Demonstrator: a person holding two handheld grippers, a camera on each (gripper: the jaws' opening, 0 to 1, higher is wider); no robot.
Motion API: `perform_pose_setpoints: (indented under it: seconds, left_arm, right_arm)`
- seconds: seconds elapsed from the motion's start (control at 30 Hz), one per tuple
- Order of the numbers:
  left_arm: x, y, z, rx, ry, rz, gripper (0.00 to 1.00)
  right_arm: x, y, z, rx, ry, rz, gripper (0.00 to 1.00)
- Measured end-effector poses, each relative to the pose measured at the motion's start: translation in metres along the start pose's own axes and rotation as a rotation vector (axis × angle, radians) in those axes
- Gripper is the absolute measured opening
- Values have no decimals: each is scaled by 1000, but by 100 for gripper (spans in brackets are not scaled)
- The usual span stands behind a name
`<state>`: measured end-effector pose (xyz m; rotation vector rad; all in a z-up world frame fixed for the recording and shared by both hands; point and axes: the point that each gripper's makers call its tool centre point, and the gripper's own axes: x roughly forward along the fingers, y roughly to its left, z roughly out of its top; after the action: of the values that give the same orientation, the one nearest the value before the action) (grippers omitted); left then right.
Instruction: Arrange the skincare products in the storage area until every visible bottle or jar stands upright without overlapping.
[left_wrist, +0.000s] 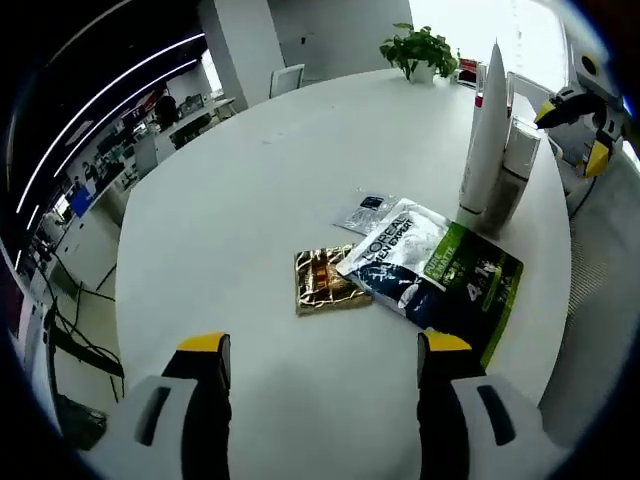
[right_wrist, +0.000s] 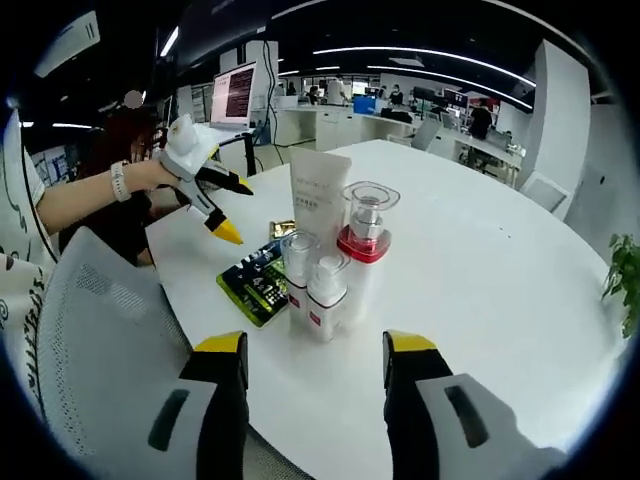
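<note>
Hovering above the round white table (left_wrist: 250, 180), the left gripper (left_wrist: 325, 365) shows its two yellow-tipped jaws spread wide at the bottom of the left gripper view, with nothing between them. Ahead of those jaws a gold foil packet (left_wrist: 325, 282) lies flat, and just right of it a white, blue and green sachet (left_wrist: 432, 272) lies flat too, its corner overlapping the gold one; a small silver sachet (left_wrist: 366, 212) peeks out beyond them. Further right a tall white tube (left_wrist: 487, 125) stands upright with a pale pump bottle (left_wrist: 515, 170) close beside it, and the right gripper (left_wrist: 582, 125) enters at the far right edge. A potted plant (left_wrist: 420, 48) sits at the table's far side. In the right gripper view, a person's hand (right_wrist: 150, 178) at the left holds the left gripper (right_wrist: 222, 205) above the table edge, near the green sachet (right_wrist: 256, 285). At centre, the white tube (right_wrist: 318, 200), a red-collared clear-capped pump bottle (right_wrist: 365, 235) and two small white bottles (right_wrist: 312, 290) stand upright in a tight cluster. Below them the right gripper (right_wrist: 312, 360) has its jaws parted and empty, over a grey chair back (right_wrist: 100, 340).
</note>
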<state>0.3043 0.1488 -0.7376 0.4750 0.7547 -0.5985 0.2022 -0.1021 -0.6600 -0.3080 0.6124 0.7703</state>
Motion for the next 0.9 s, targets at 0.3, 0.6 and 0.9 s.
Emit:
perform_pose_setpoints:
  seconds: [0.3,0.6,0.9]
  left_arm:
    - [19,11,3,3,12,-1,68]
    - [33,11,6,-1,21,-14,67]
    - [39,19,11,-6,21,-1,66]
  right_arm:
    - [0,-2,-4,18,5,-8,54]
    - [0,-4,-8,32,11,-17,54]
    - [1,-7,-11,44,16,-20,53]
